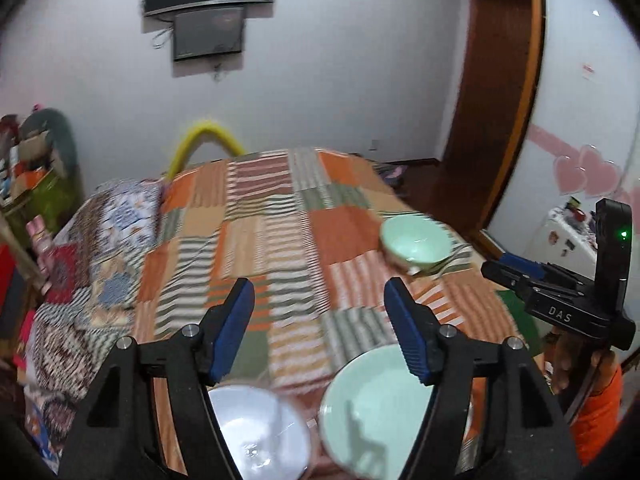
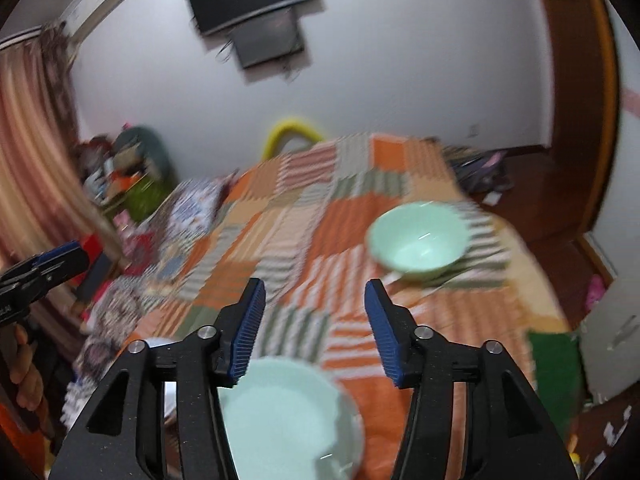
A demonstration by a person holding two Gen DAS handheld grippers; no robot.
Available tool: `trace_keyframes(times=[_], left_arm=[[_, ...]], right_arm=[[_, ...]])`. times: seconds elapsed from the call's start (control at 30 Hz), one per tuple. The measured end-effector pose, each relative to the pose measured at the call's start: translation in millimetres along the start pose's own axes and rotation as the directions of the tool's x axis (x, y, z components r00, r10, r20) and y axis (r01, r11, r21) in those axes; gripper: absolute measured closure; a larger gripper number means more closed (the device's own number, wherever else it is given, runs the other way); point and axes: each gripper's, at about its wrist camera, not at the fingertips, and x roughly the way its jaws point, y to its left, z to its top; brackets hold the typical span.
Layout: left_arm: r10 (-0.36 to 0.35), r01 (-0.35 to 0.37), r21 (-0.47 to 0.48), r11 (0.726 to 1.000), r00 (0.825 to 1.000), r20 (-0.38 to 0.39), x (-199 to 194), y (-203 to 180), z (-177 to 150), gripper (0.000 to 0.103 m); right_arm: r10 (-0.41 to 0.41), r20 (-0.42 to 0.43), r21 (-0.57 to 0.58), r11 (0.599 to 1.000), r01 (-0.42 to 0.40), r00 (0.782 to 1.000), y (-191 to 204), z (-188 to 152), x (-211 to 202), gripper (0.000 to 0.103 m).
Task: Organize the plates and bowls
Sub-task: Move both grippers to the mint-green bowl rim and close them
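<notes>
- Mint-green bowl (image 1: 416,245) sits alone on the quilt (image 1: 256,240), ahead of the left gripper (image 1: 320,298) and off to its right, well apart from it.
- Left gripper: jaws spread, nothing between the blue pads, only quilt showing through the gap.
- Just below its right finger lies a green plate (image 1: 372,408); below its left finger, a white bowl (image 1: 260,428). The two sit close side by side near the bed's edge.
- Right gripper (image 2: 314,300) is spread too and holds nothing; the green plate (image 2: 288,420) lies under its left finger, and the far bowl (image 2: 418,240) is ahead and to its right.
- Everything's blurred, so rim positions are hard to judge.
- Risks, as I see them: the quilt is soft, so a nudge could tip the far bowl on its narrow foot.
- Plate and white bowl sit near the edge; a careless sweep could push them off.
- Both grippers work close together, so they could clash over the same dish.
</notes>
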Motion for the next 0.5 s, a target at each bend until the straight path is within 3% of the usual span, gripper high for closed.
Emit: trace_keyframes(times=[0.03, 0.2, 0.5], left_arm=[[-0.022, 0.022, 0.002, 1.000, 1.000, -0.009, 7, -7, 6, 0.036], [-0.081, 0.082, 0.011, 0.997, 0.995, -0.053, 53, -34, 26, 0.036], [-0.099, 0.102, 0.008, 0.995, 0.979, -0.180, 169, -56, 39, 0.036]], right_arm=[[-0.020, 0.018, 0.008, 1.000, 0.020, 1.000, -8, 3, -2, 0.042], [-0.108, 0.043, 0.068, 0.992, 0.105, 0.993, -44, 12, 2, 0.041], [-0.161, -0.057, 0.160, 0.973, 0.168, 0.985, -95, 15, 58, 0.041]])
